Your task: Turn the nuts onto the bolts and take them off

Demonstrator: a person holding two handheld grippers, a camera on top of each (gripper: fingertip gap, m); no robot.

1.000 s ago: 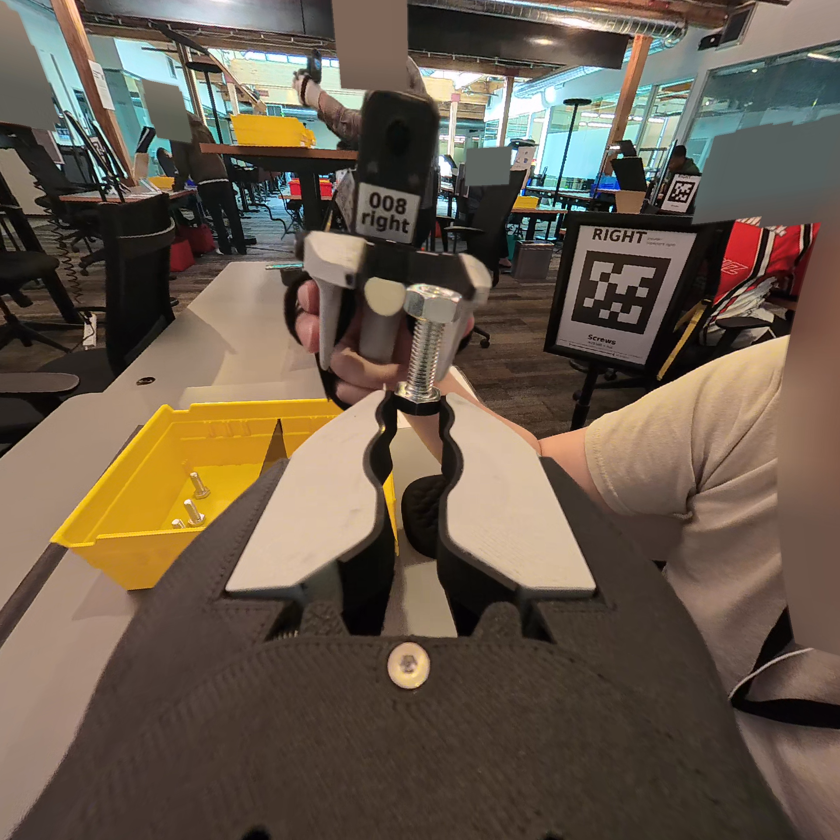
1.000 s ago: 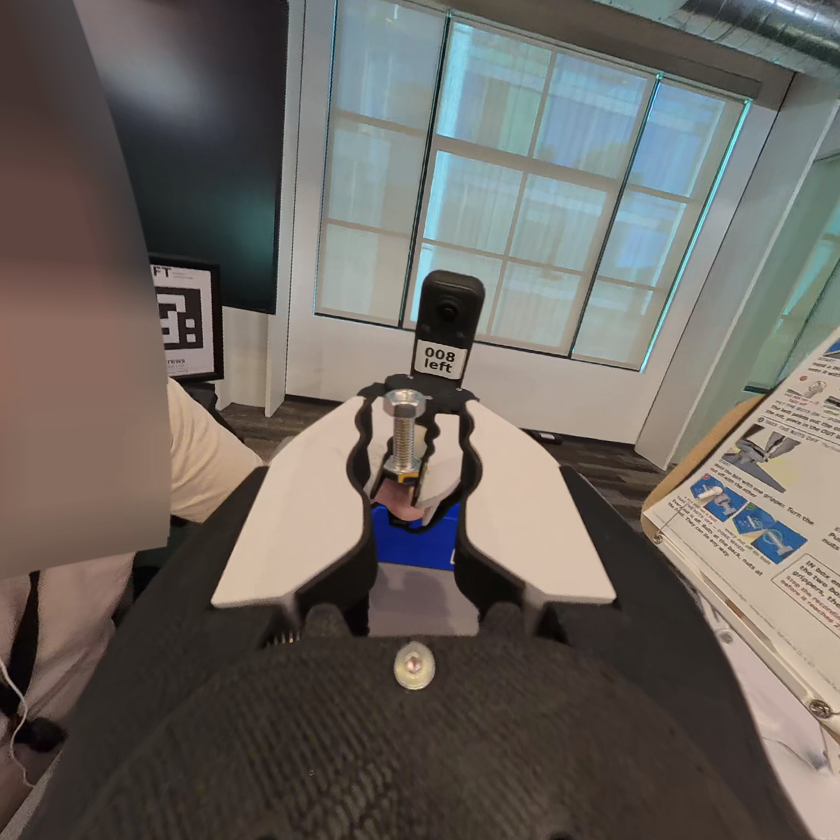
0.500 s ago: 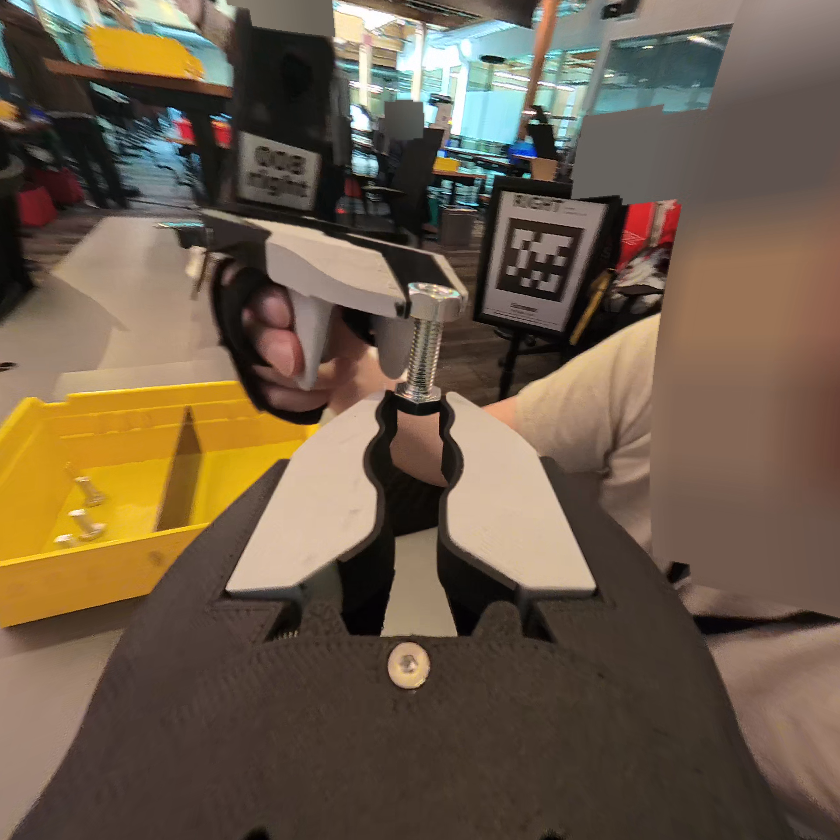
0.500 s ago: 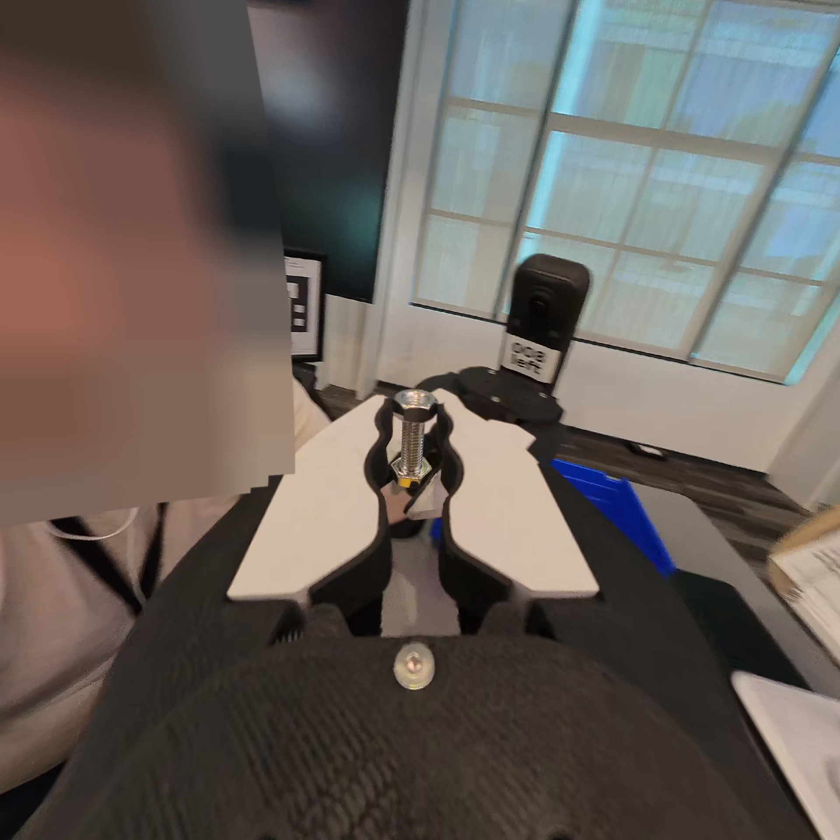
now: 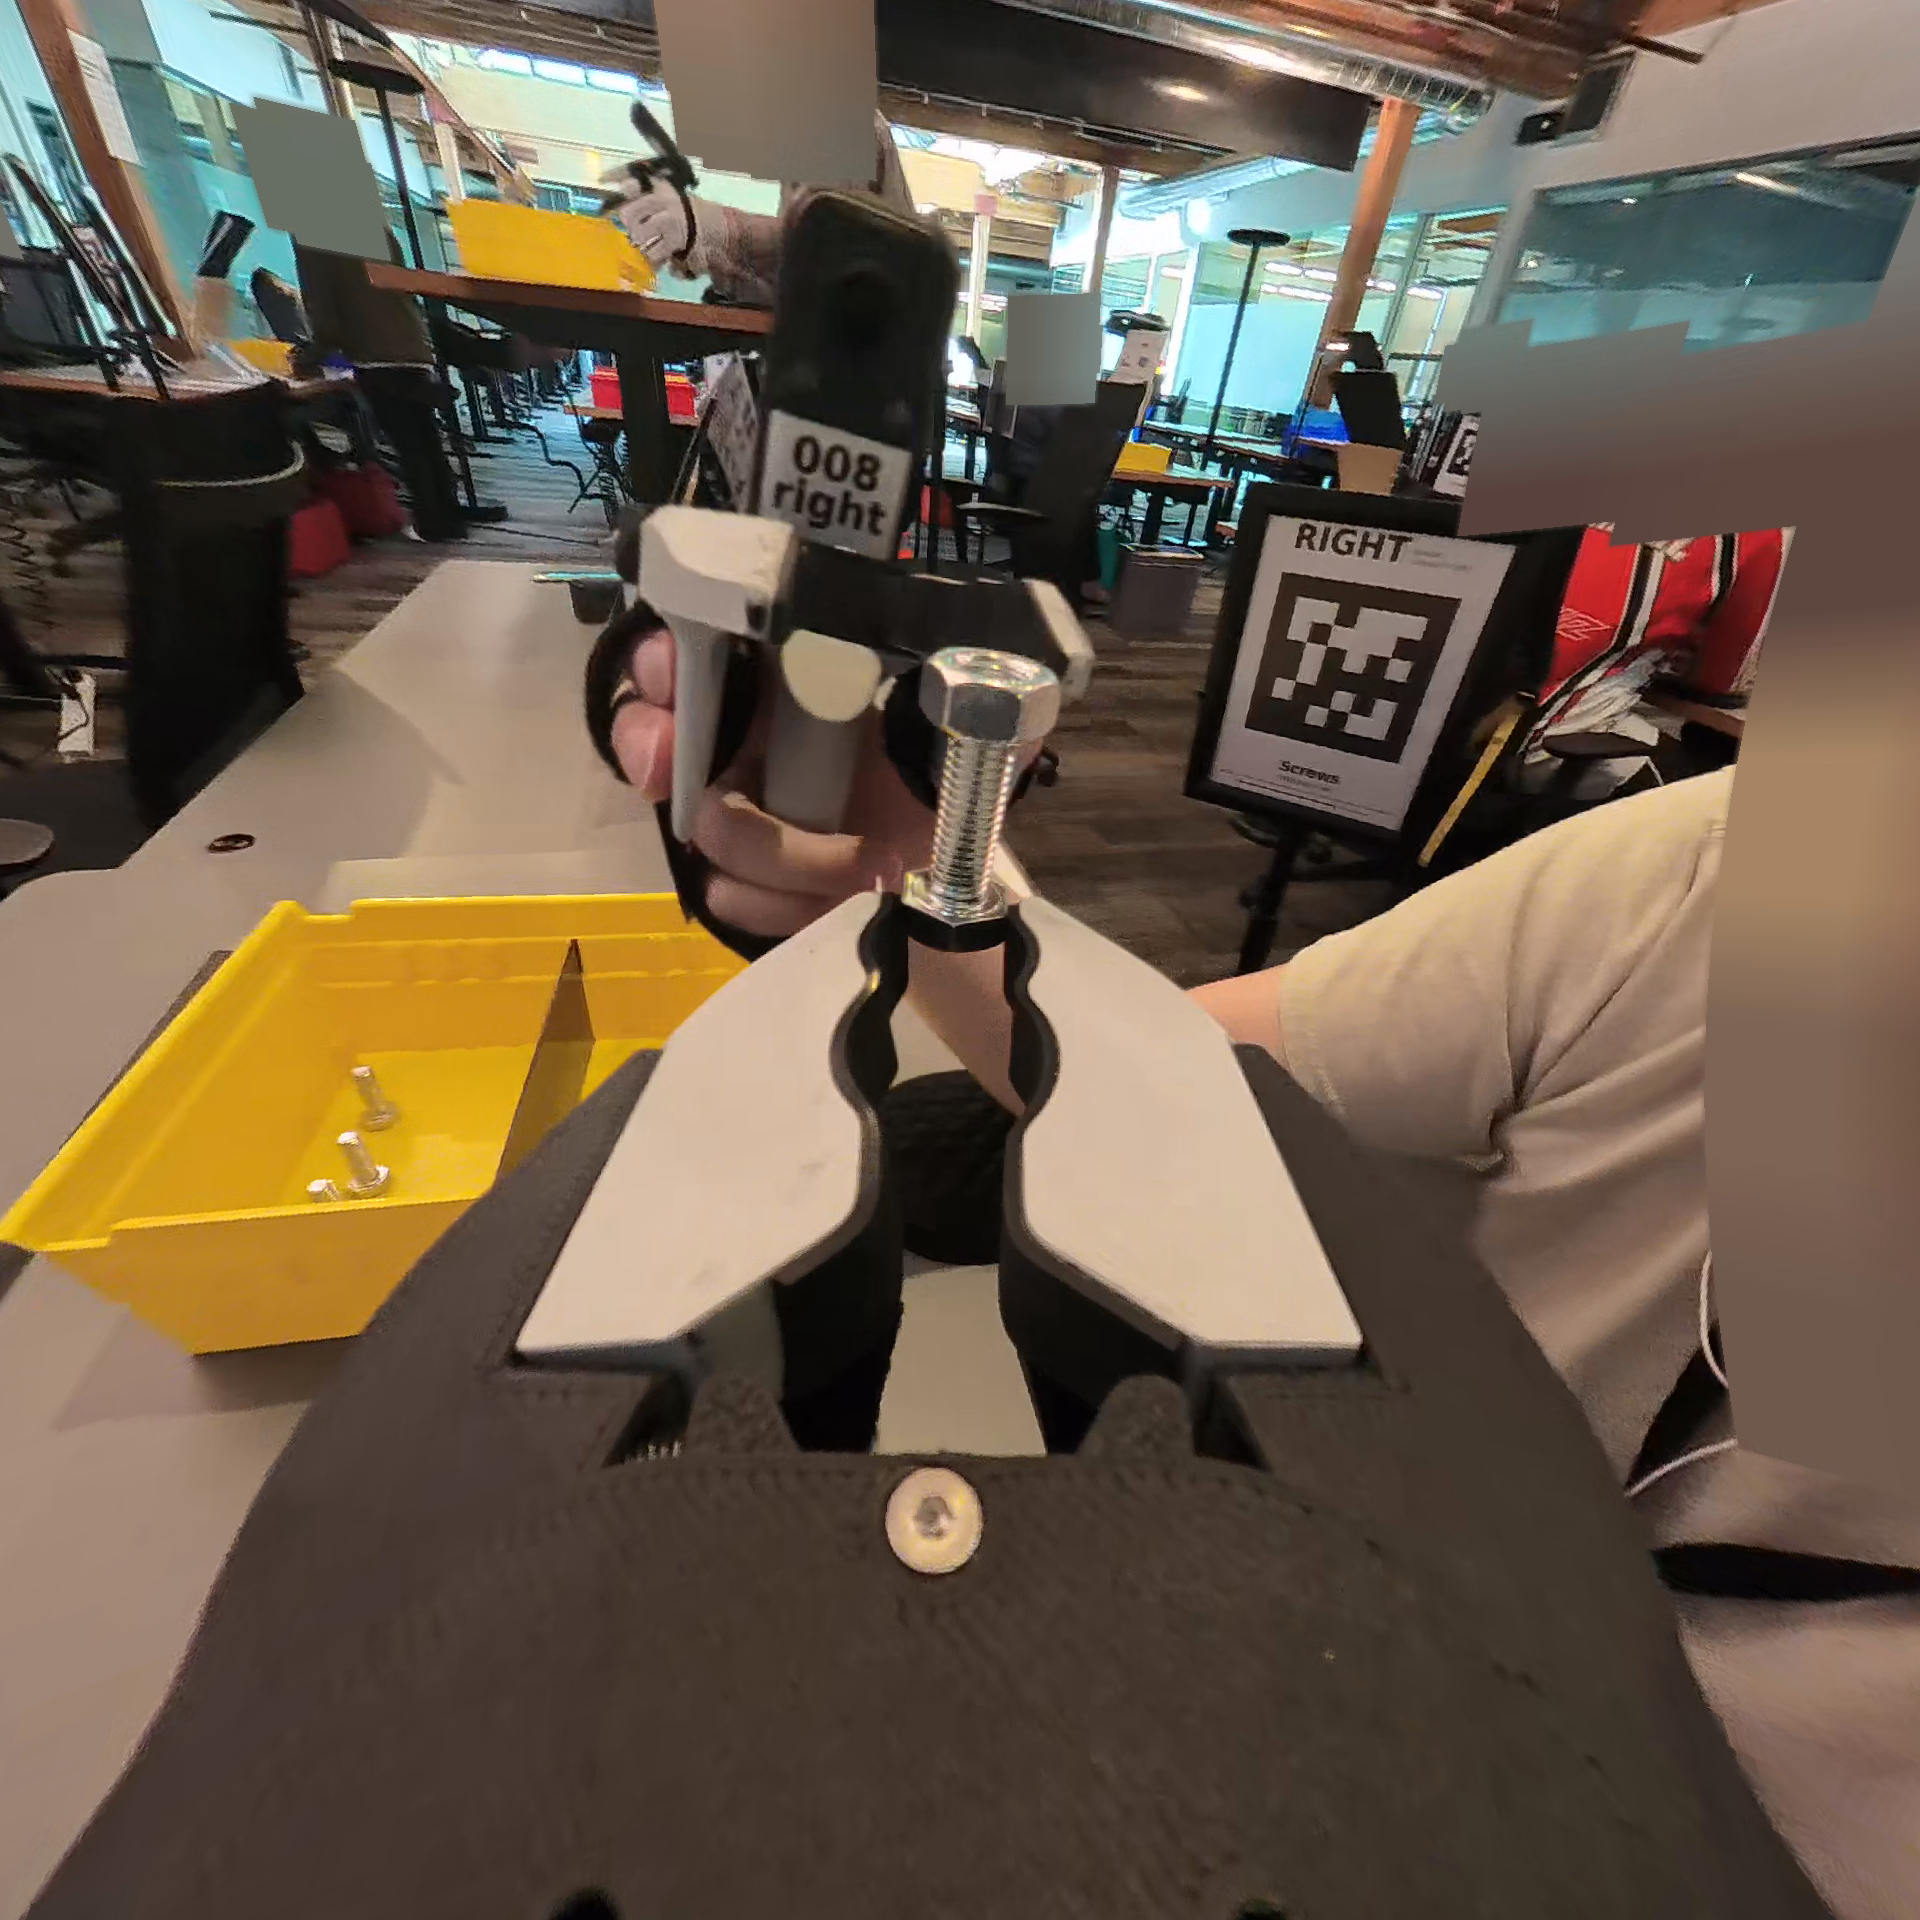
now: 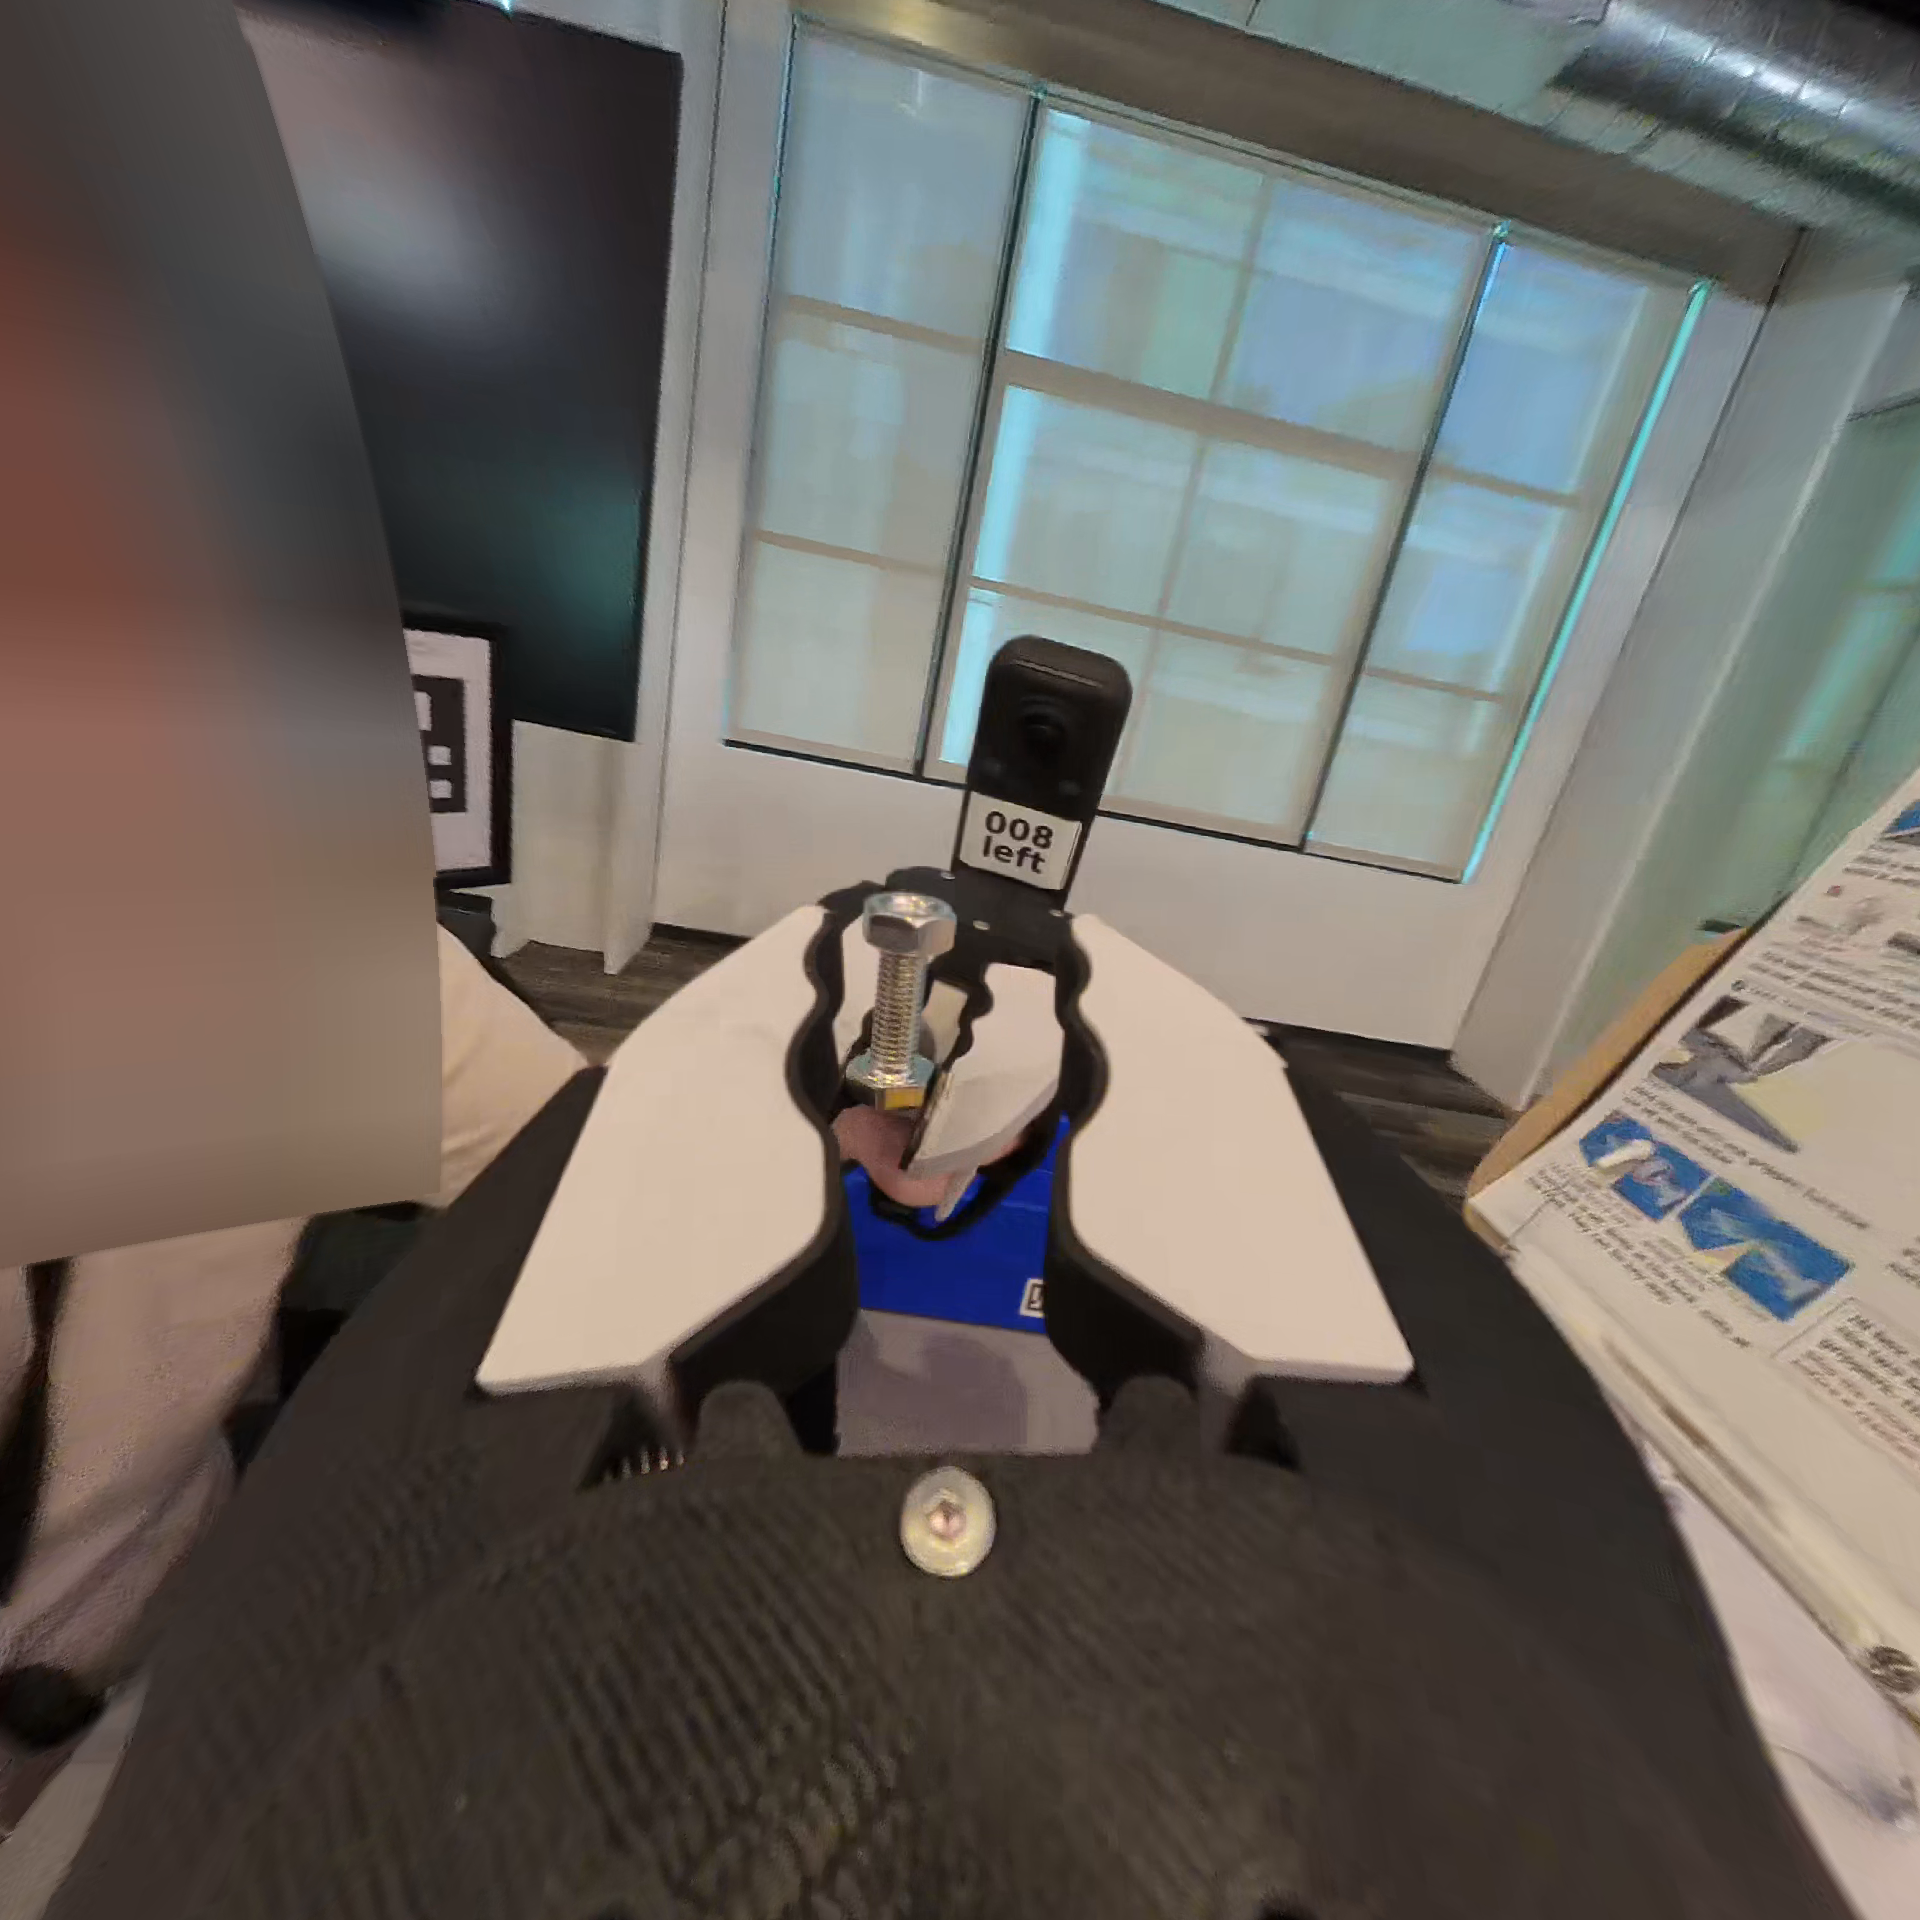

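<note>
Your left gripper (image 5: 948, 925) is clamped at its very tips on the nut (image 5: 952, 900), with the bolt (image 5: 977, 774) standing upright out of it, head on top. Your right gripper (image 6: 940, 935) has its fingers spread; in its own view the bolt head sits against the inner edge of the left finger and well clear of the other, so nothing is pinching the head now.

Judging by the bright metal, both parts are stiff, smooth and light. The nut gives you only thin flats to bite, so a slight tilt could let it slip out of the tips. Take the bolt by the hex head, flat faces against the pads, not by the threads, which would roll.

From the left gripper, the bolt rises straight ahead of the fingertips. From the right gripper, it lies between the fingers, near their tips and off to the left of centre; centre it before you close.

Farther out, a yellow bin (image 5: 239, 1288) sits on the table to the left of the left gripper, with spare bolts (image 5: 358, 1158) lying loose inside.
</note>
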